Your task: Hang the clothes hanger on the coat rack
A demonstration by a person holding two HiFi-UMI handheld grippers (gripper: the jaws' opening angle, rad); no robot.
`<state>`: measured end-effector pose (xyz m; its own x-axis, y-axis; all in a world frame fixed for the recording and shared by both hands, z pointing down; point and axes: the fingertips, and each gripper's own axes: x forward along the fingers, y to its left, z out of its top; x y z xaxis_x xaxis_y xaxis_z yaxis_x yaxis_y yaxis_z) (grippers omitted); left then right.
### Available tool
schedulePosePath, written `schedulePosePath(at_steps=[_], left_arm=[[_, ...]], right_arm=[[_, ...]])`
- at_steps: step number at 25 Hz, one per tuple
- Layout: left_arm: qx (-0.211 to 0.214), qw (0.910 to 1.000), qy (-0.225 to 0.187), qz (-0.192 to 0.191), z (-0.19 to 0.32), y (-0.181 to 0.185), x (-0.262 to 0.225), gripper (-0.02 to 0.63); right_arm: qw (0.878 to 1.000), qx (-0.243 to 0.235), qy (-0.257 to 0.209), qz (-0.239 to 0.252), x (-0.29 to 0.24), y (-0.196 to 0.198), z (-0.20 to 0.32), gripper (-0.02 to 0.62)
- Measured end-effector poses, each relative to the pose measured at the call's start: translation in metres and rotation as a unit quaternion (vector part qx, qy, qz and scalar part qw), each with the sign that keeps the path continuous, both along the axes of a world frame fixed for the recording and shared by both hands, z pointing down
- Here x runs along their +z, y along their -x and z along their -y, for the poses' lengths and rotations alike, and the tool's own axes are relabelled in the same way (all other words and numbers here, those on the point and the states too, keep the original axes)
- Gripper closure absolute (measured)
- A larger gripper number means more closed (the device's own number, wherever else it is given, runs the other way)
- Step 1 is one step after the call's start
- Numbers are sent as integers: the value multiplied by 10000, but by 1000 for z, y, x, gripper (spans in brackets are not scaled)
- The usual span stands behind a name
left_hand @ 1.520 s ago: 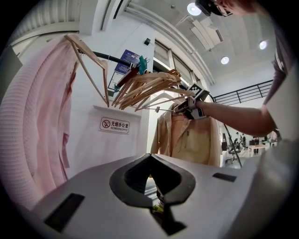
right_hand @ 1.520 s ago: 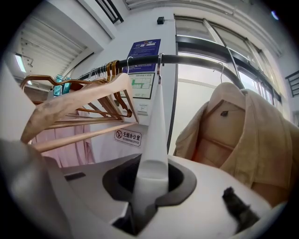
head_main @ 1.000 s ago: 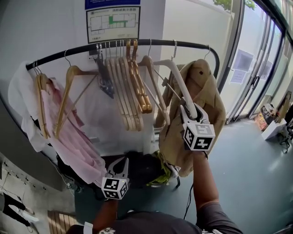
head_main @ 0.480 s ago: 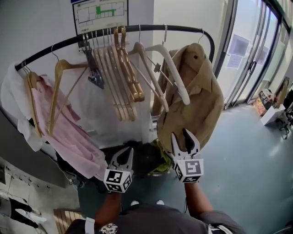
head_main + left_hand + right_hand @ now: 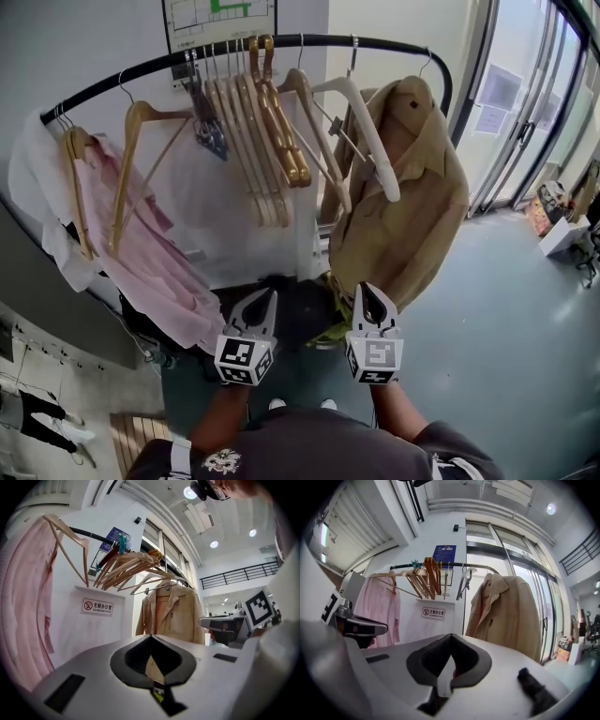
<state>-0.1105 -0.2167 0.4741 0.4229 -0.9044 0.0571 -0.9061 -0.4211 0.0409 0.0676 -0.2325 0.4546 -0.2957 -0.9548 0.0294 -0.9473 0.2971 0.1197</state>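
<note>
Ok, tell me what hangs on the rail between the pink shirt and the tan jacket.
Head view: a bunch of wooden hangers, a dark clip hanger among them, and the white hanger nearest the tan jacket.

The clothes hanger (image 5: pixel 372 141) is white and plastic. Its hook is over the coat rack (image 5: pixel 328 38), a black rail curving down at its right end. The hanger hangs free, one arm slanting down against a tan jacket. It is well above and beyond the fingers (image 5: pixel 380 305) of the right gripper (image 5: pixel 370 291), touched by neither hand's fingers.
</note>
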Motion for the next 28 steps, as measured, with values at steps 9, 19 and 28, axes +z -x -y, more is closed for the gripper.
schedulePosePath(at_steps=[9,19,28], left_arm=[[-75,10000,12,-9,-11,10,2,597],[-70,10000,20,-29,-15,9,6,597],[-27,10000,34,-23,-13,7,8,597]], right_arm=[[9997,-229,72,-85,7,18,-7,580],[9995,-283,115,-109,11,25,-9,580],[9988,-362,283,-136,23,27,-5,580]])
